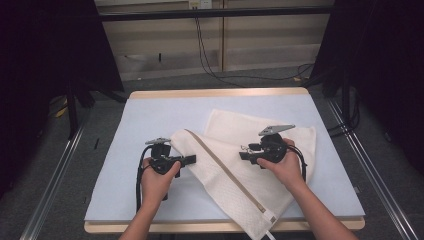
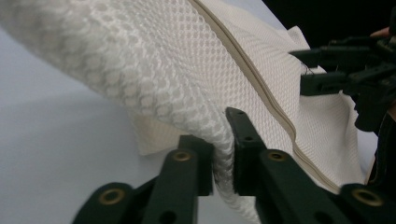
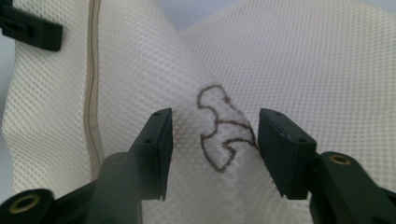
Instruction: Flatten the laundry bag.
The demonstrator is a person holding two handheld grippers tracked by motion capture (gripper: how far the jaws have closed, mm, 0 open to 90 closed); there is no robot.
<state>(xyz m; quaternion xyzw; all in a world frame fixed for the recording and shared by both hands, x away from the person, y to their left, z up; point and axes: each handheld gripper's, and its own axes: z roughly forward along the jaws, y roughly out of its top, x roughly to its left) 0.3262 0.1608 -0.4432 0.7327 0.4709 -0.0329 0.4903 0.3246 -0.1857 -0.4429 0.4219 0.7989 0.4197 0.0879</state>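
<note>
A cream mesh bag [image 1: 235,175] with a tan zipper [image 1: 220,165] lies crumpled on the pale blue mat [image 1: 150,115]. My left gripper [image 1: 192,159] is at the bag's left edge, pointing right. In the left gripper view it [image 2: 217,130] is shut on a rolled fold of the mesh bag [image 2: 163,70]. My right gripper [image 1: 241,155] points left over the bag's middle. In the right gripper view it [image 3: 215,116] is open, and a raised hump of mesh [image 3: 303,56] with a brown stitched mark [image 3: 219,135] sits between the jaws.
The mat covers a wooden table whose front edge [image 1: 200,227] is near the person. The bag's lower corner hangs over that edge. Cables [image 1: 210,65] run across the floor behind the table. Metal rails [image 1: 55,175] flank both sides.
</note>
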